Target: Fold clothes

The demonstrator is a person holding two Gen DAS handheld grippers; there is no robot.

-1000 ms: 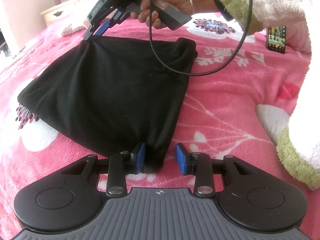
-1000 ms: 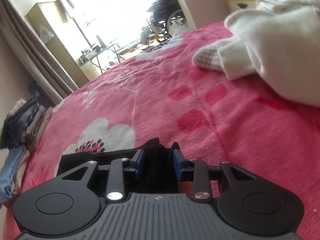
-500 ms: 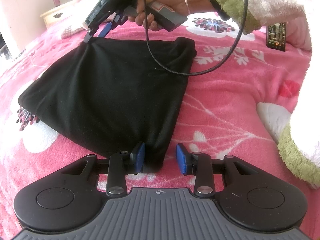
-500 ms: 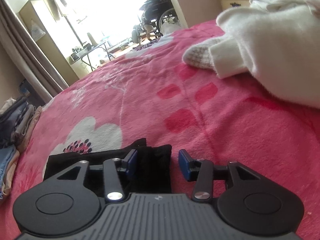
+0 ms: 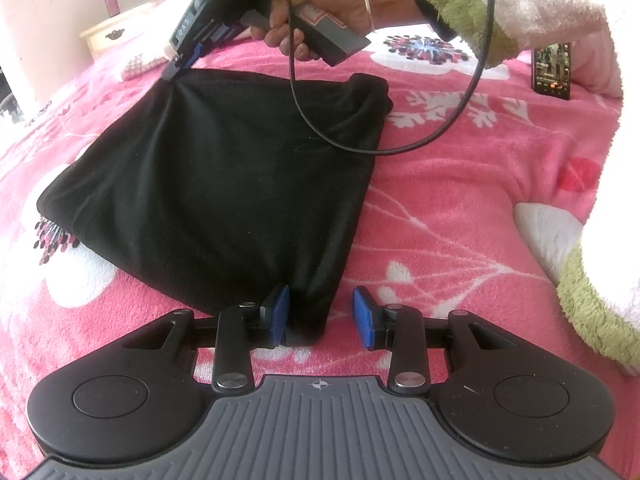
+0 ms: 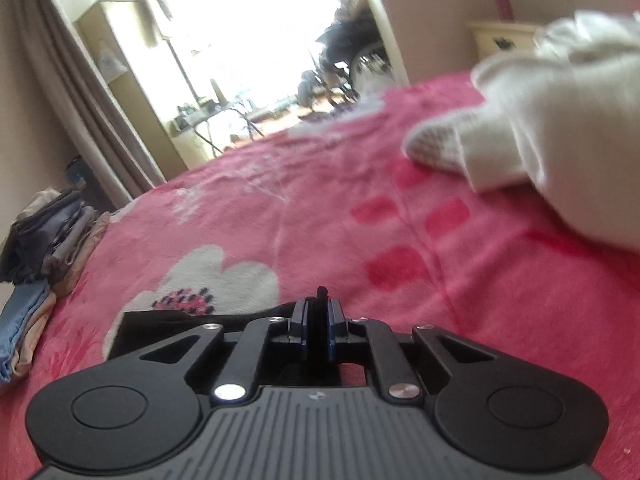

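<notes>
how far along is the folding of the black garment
Partly done: the black garment already lies folded into a flat panel on the pink blanket. In hand: the right claw is closing on its far corner; the left claw stands open around the near corner. Left: grip there, fold again.

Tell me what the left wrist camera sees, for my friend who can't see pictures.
A folded black garment lies on a pink flowered blanket. The left tongs straddle its near corner without pinching it, while the right tongs, in a person's hand, are closing on the far corner.
</notes>
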